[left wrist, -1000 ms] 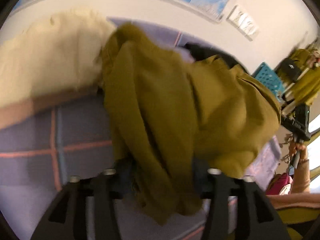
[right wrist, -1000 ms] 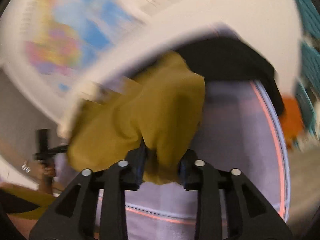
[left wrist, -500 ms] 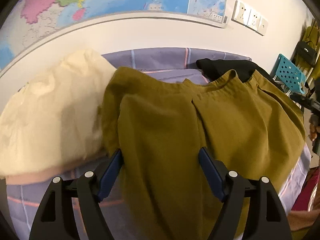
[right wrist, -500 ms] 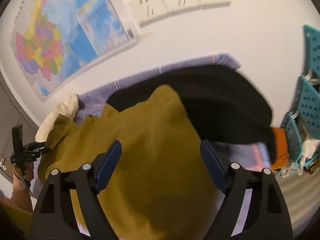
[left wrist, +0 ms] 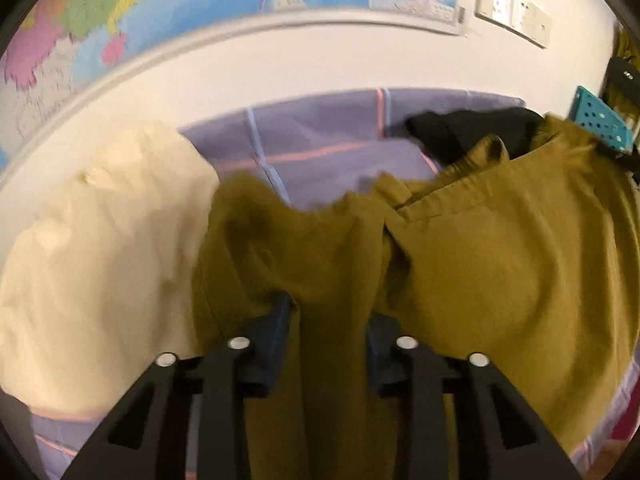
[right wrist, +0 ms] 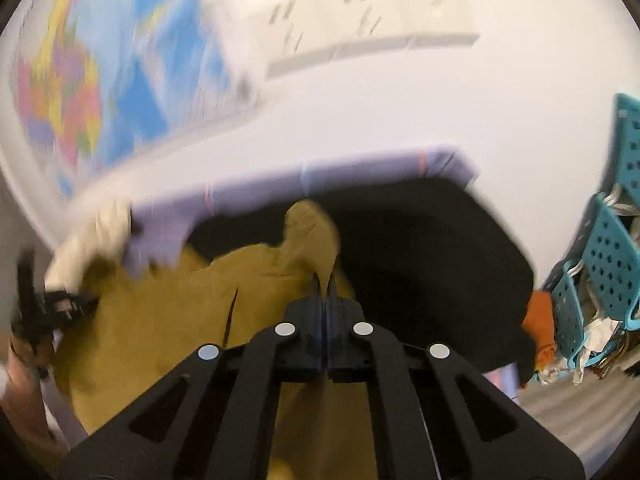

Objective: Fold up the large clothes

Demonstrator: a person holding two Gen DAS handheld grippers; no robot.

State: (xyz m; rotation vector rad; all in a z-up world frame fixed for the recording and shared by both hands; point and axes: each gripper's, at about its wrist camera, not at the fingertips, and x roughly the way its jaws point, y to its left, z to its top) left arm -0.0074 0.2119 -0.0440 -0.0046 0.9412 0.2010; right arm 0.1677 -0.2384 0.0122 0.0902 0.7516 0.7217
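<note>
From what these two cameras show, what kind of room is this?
Probably a bedroom or a spare room at home: a purple checked sheet covers the surface where the mustard garment lies, a colourful wall map hangs above, and teal plastic baskets hold oddments.

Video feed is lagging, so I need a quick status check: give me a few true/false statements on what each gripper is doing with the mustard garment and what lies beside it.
1. The right gripper is shut on the mustard garment. True.
2. The left gripper hangs open above bare sheet. False: mustard fabric is bunched between its fingers.
3. A cream garment lies left of the mustard one. True.
4. The black garment lies on top of the mustard one. False: the mustard fabric overlaps it.
</note>
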